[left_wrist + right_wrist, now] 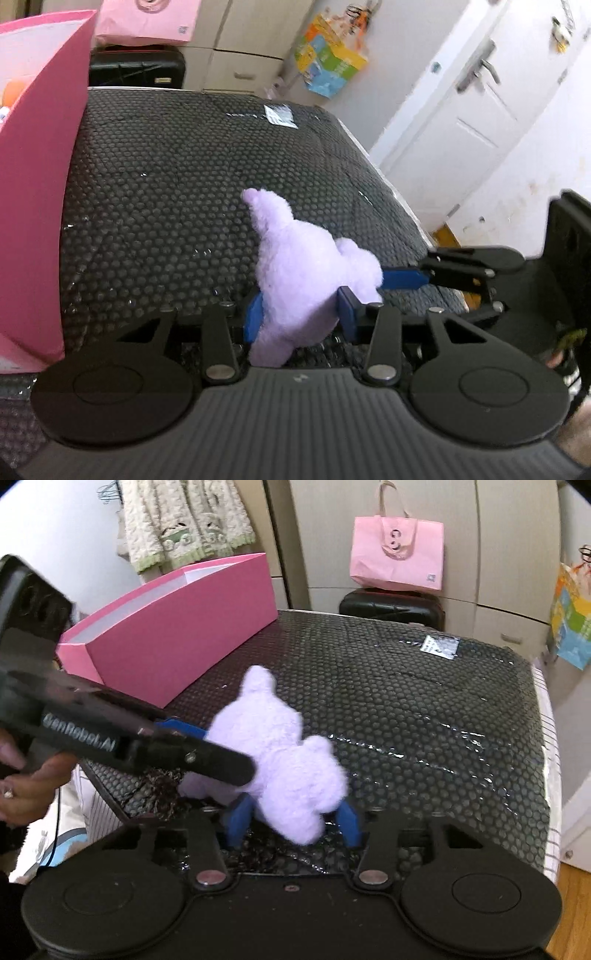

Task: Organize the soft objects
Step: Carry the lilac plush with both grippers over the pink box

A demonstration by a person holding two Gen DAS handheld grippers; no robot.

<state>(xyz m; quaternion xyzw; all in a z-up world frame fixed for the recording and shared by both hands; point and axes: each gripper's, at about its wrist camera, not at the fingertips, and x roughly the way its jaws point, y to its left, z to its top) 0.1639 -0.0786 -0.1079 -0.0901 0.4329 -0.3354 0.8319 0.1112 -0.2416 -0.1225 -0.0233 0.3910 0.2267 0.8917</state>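
Left claw [301, 314]: blue pads pinch lower body of purple plush toy [299, 269]. Right claw [291, 819]: pads press toy's other end, toy bulging between them. Toy sits low over bubble-wrapped bench [166, 184], both claws gripping. Advice: lift together, level, no pulling apart; carry toward pink box [177, 627], beyond toy at bench's far left, open top.

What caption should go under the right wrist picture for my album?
Two grippers, right gripper and left gripper, squeeze a fluffy lilac plush toy on black bubble-wrap mat beside a pink cardboard box.
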